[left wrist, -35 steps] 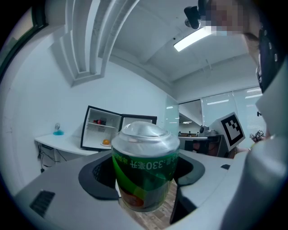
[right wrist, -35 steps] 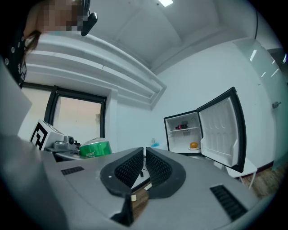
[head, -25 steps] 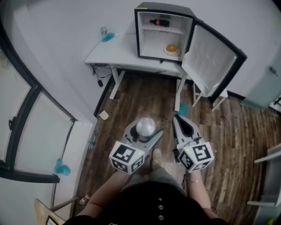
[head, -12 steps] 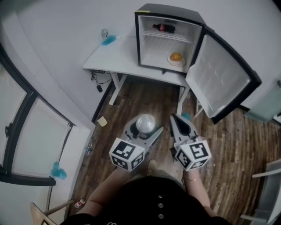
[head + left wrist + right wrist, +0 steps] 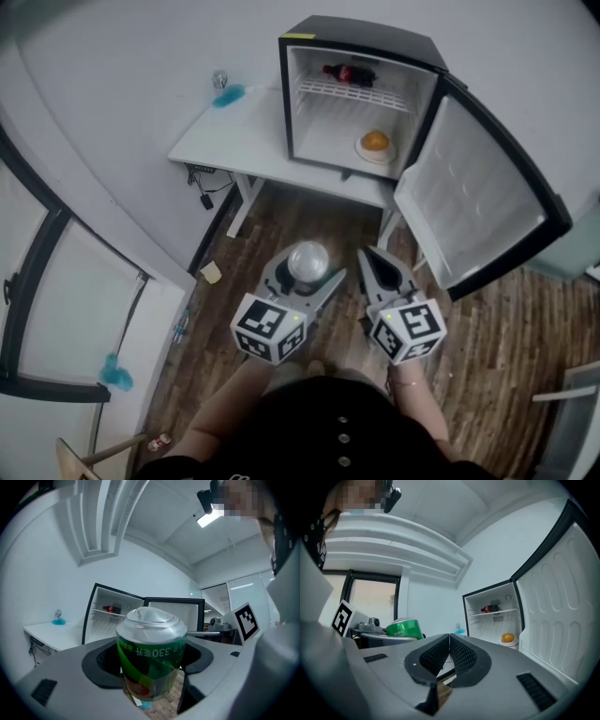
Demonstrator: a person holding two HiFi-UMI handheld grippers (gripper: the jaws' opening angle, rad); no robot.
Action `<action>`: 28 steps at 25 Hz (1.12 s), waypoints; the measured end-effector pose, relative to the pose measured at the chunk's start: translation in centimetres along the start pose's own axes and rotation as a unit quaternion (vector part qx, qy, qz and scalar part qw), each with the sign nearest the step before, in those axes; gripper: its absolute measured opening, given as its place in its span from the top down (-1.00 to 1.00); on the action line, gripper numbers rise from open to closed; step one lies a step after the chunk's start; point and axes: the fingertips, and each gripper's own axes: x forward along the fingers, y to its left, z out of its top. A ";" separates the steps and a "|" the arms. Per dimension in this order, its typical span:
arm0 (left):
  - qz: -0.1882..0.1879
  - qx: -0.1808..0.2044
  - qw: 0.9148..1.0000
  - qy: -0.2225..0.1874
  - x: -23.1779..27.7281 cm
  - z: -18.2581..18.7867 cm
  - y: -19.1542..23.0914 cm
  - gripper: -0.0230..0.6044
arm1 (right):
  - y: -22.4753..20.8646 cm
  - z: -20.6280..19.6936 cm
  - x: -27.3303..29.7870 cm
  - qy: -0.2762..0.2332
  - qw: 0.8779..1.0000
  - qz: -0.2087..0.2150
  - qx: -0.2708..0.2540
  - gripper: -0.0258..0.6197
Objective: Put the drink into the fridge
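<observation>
My left gripper (image 5: 309, 272) is shut on a green drink can (image 5: 150, 656), held upright with its silver top (image 5: 307, 261) facing up. The can (image 5: 404, 627) also shows at the left of the right gripper view. Beside it my right gripper (image 5: 375, 264) is shut with nothing between its jaws. Ahead, a small black fridge (image 5: 328, 37) stands on a white table (image 5: 234, 141), its door (image 5: 469, 206) swung wide open to the right. A dark cola bottle (image 5: 349, 71) lies on the fridge's upper shelf, and an orange on a plate (image 5: 375, 142) sits on its floor.
A small glass and a blue object (image 5: 225, 89) stand at the table's far left corner. Cables (image 5: 204, 178) hang under the table. The floor is dark wood (image 5: 497, 375). A dark-framed glass partition (image 5: 56, 281) runs along the left.
Both grippers and the person have come closer to the table and fridge. The fridge now looms larger and nearer. The can stays held in the left gripper.
</observation>
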 end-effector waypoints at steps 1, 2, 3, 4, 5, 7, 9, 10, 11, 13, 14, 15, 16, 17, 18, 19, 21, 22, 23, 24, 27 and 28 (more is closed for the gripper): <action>0.001 -0.001 1.000 0.001 0.5 0.0 0.2 -0.16 | -0.4 -0.1 0.3 0.001 1.000 0.001 0.002 0.89; 0.001 -0.001 1.000 0.003 0.9 -0.1 0.4 -0.16 | -0.8 -0.3 0.6 0.003 1.000 0.002 0.004 0.89; 0.003 -0.003 1.000 0.004 1.2 -0.1 0.7 -0.16 | -1.0 -0.4 0.9 0.006 1.000 0.003 0.006 0.89; 0.005 -0.004 1.000 0.005 1.5 -0.1 0.9 -0.16 | -1.2 -0.6 1.1 0.008 1.000 0.004 0.008 0.89; 0.008 -0.006 1.000 0.006 1.7 -0.2 1.2 -0.16 | -1.3 -0.8 1.3 0.011 1.000 0.006 0.010 0.89; 0.014 -0.010 1.000 0.009 2.2 -0.4 1.9 -0.16 | -1.5 -1.3 1.7 0.018 1.000 0.010 0.012 0.89; 0.018 -0.013 1.000 0.011 2.7 -0.5 2.5 -0.16 | -1.7 -1.7 2.2 0.024 1.000 0.013 0.014 0.89; 0.019 -0.014 1.000 0.011 2.9 -0.5 2.7 -0.16 | -1.9 -1.9 2.4 0.025 0.999 0.014 0.014 0.89; 0.020 -0.014 1.000 0.012 3.2 -0.5 3.0 -0.16 | -2.0 -1.9 2.7 0.026 0.999 0.015 0.014 0.89; 0.020 -0.015 1.000 0.013 3.8 -0.7 3.4 -0.16 | -2.6 -1.9 3.2 0.025 1.000 0.014 0.014 0.89; 0.020 -0.016 1.000 0.014 4.1 -0.7 3.7 -0.16 | -2.9 -1.8 3.4 0.023 1.000 0.012 0.015 0.89; 0.019 -0.017 1.000 0.015 4.5 -0.8 3.9 -0.16 | -3.3 -1.8 3.7 0.023 1.000 0.009 0.016 0.89; 0.018 -0.017 1.000 0.016 4.8 -0.8 4.2 -0.16 | -3.6 -1.8 4.0 0.023 1.000 0.007 0.017 0.89; 0.017 -0.018 1.000 0.017 5.2 -0.8 4.5 -0.16 | -3.9 -1.7 4.4 0.023 1.000 0.005 0.018 0.89; 0.015 -0.017 1.000 0.019 5.6 -0.8 4.8 -0.16 | -4.2 -1.7 4.8 0.022 1.000 0.003 0.019 0.89; 0.014 -0.017 1.000 0.020 6.0 -0.8 5.2 -0.16 | -4.5 -1.7 5.2 0.022 1.000 0.001 0.021 0.89; 0.012 -0.018 1.000 0.022 6.9 -0.8 5.9 -0.16 | -5.2 -1.7 6.2 0.020 1.000 -0.002 0.023 0.89; 0.011 -0.018 1.000 0.023 7.5 -0.8 6.3 -0.16 | -5.6 -1.6 6.8 0.019 1.000 -0.003 0.023 0.89; 0.010 -0.017 1.000 0.024 8.0 -0.8 6.6 -0.16 | -6.0 -1.5 7.4 0.018 1.000 -0.004 0.024 0.89; 0.008 -0.015 1.000 0.025 8.5 -0.7 7.1 -0.16 | -6.4 -1.5 8.1 0.018 1.000 -0.004 0.024 0.89; 0.004 -0.012 1.000 0.027 10.0 -0.5 8.6 -0.16 | -7.3 -1.4 10.4 0.016 1.000 -0.006 0.025 0.89; 0.003 -0.012 1.000 0.027 10.5 -0.4 9.2 -0.16 | -7.6 -1.3 11.2 0.017 1.000 -0.006 0.025 0.89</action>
